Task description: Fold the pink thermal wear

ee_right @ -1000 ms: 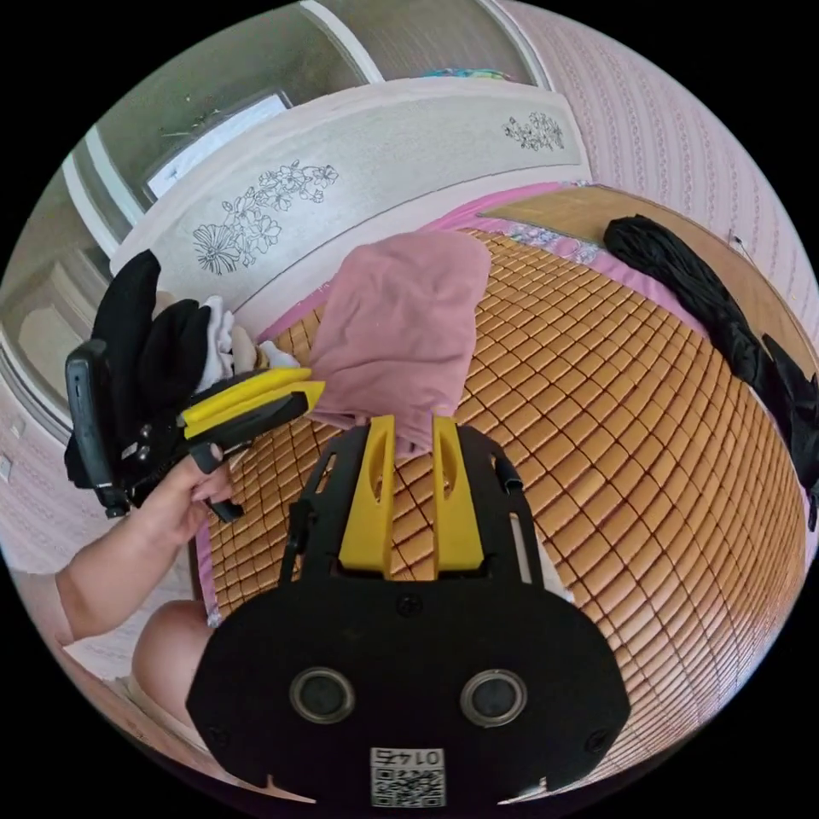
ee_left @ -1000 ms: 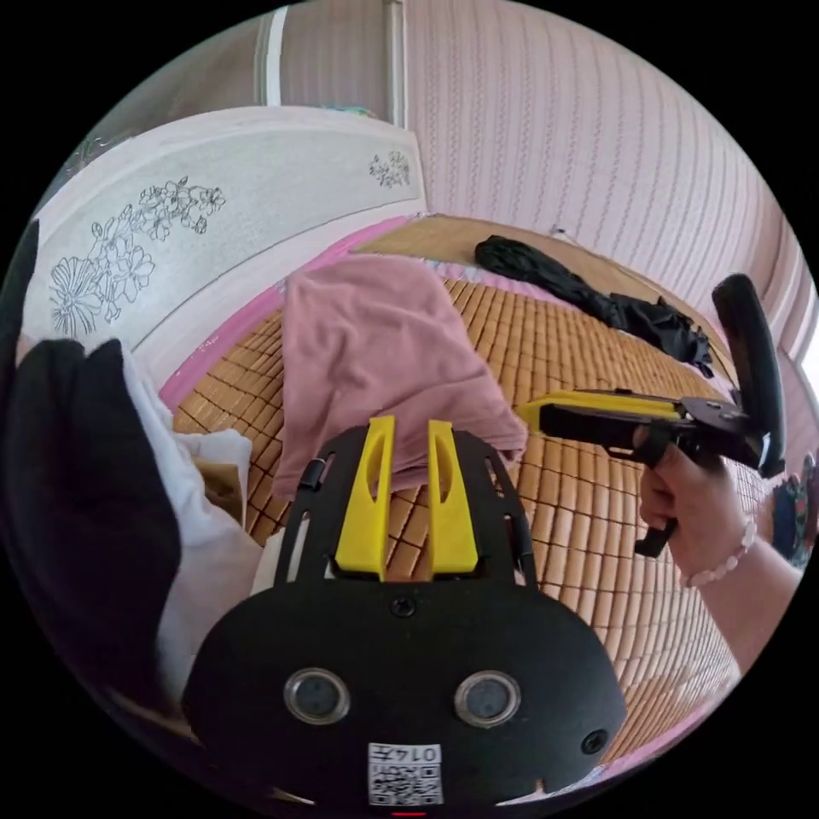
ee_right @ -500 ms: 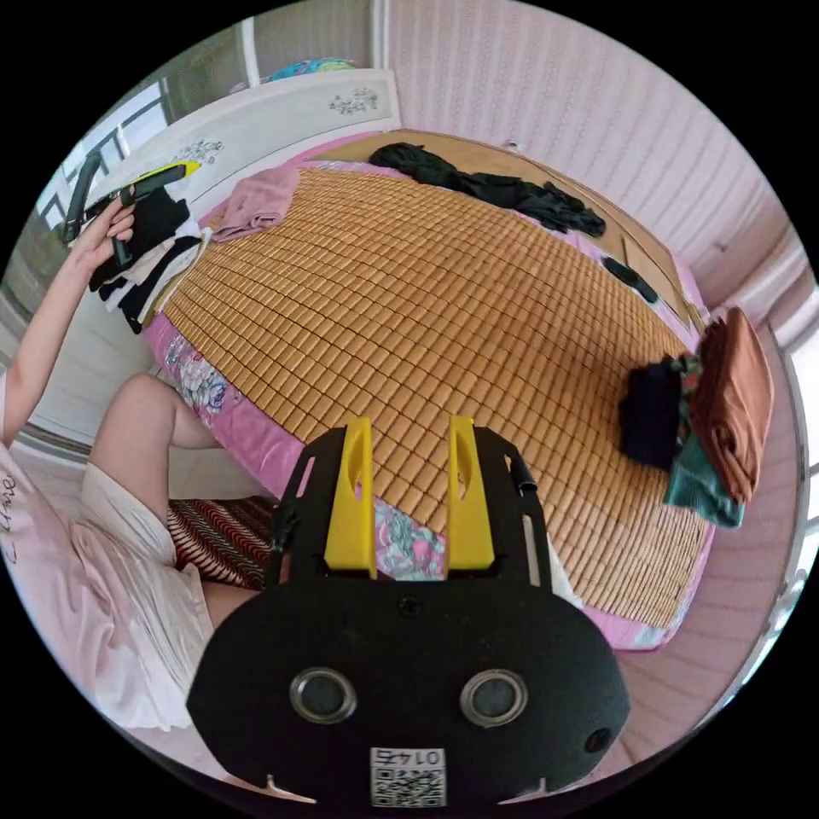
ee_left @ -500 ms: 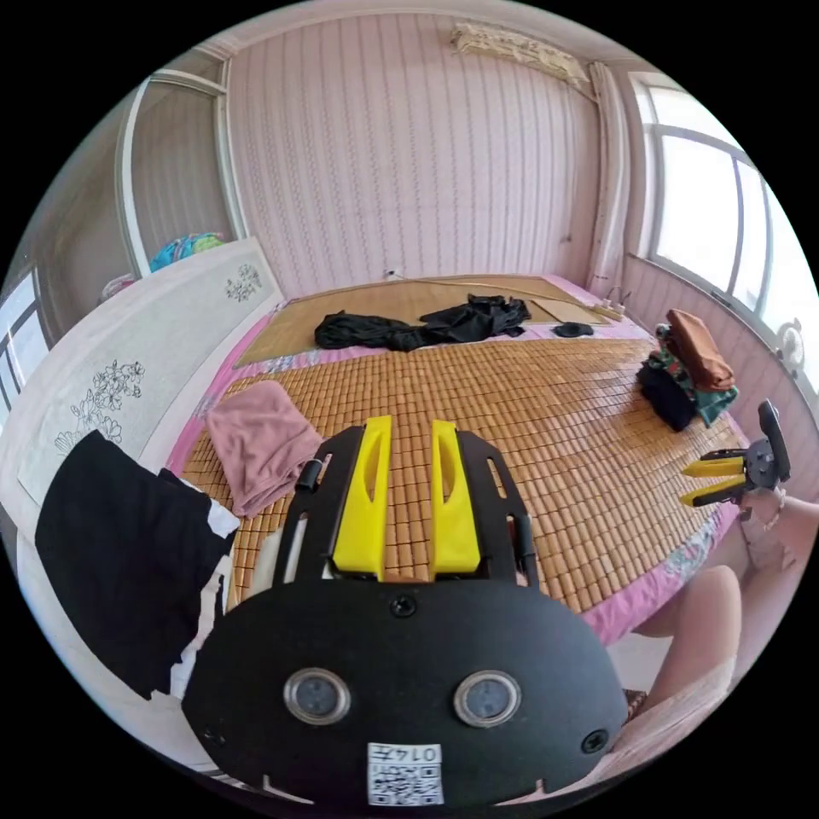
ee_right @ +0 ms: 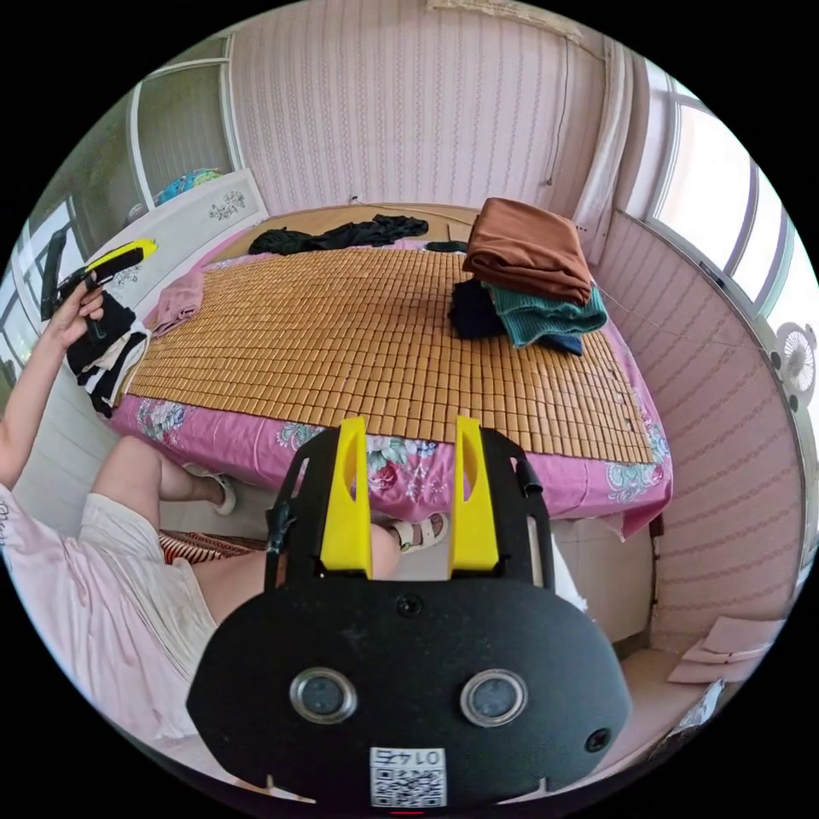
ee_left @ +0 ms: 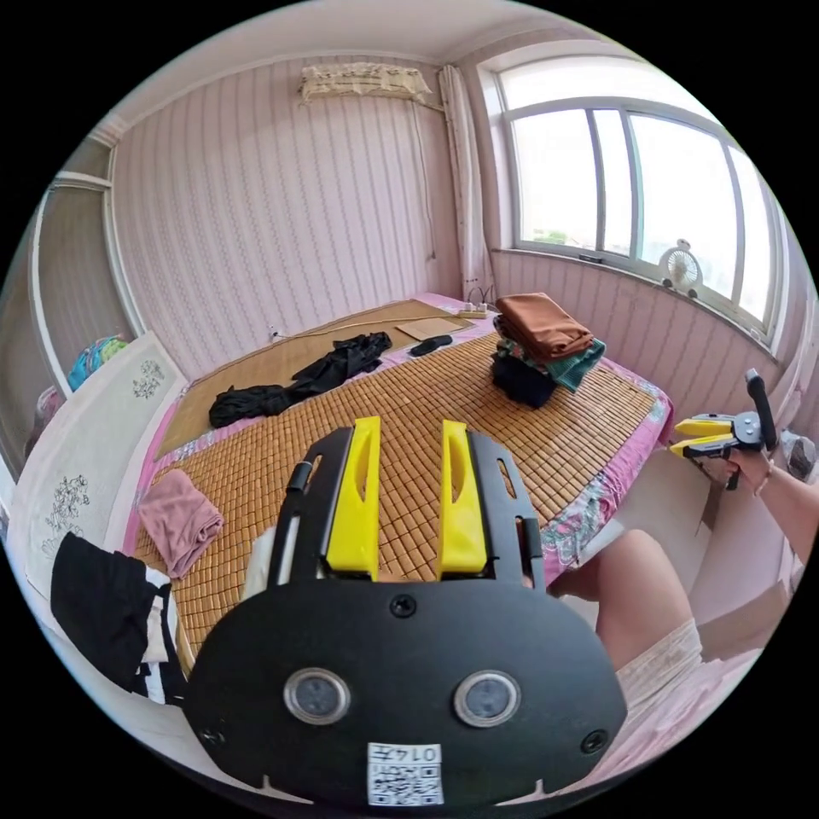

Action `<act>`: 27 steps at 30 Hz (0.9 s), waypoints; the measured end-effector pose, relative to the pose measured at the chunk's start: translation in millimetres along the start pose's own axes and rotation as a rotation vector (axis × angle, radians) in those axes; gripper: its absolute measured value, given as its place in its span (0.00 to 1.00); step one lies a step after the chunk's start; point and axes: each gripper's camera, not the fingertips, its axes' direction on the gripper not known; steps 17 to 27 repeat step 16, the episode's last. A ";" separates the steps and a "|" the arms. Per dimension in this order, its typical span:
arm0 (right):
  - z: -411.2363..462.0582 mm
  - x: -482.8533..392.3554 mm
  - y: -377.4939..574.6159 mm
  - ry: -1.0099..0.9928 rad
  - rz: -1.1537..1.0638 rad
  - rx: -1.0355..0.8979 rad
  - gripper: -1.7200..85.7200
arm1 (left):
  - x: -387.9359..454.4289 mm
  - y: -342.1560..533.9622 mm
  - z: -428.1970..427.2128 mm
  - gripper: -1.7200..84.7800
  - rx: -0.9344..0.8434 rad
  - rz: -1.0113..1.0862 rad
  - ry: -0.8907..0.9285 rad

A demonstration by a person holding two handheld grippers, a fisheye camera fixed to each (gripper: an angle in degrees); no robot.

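Bamboo mat bears folded pink thermal wear; both grippers' jaws gape empty.

We are in a home bedroom. Beyond our jaws in the left gripper view lies a wide bed with a bamboo mat, a flowered pink sheet and a white headboard to the jaws' left. Folded clothes sit stacked on it. Striped pink wallpaper, a curtained window and a small fan on the sill complete it.
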 end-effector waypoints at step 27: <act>19.1 84.2 -132.2 0.037 -0.140 0.031 0.17 | 181.7 -103.5 265.7 0.15 -0.199 0.121 0.364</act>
